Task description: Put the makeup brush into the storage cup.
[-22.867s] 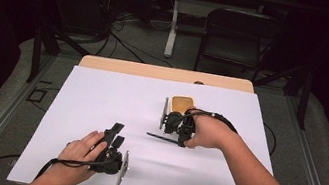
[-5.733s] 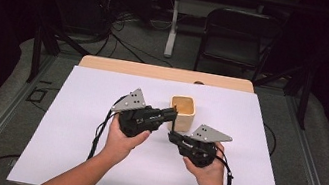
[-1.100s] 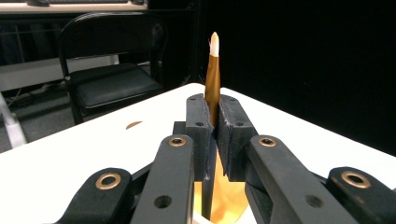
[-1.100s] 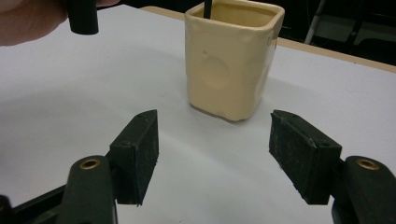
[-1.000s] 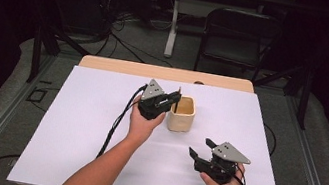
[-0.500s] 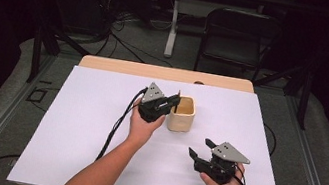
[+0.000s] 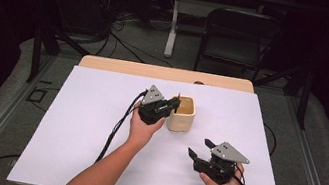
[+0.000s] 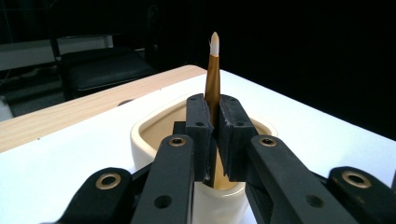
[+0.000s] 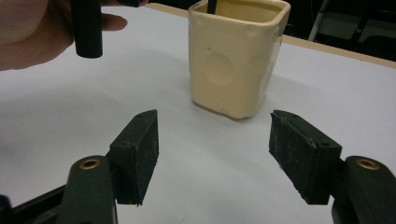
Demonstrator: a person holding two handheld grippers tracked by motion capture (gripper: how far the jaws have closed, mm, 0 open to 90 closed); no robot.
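Jaws of the left gripper [image 8: 212, 140] clenched on an upright gold pen [image 8: 212, 79] over the cream cup [image 7: 182, 113] mid-worktop, right gripper [image 9: 212, 158] released nearby; risk: off-centre release could catch the rim and tip the cup.

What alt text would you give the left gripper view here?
The left gripper is shut on a slim brush with a gold ferrule and white tip, held upright over the opening of a cream square cup. The cup stands on a white table cover, with a wooden edge and a dark chair behind.
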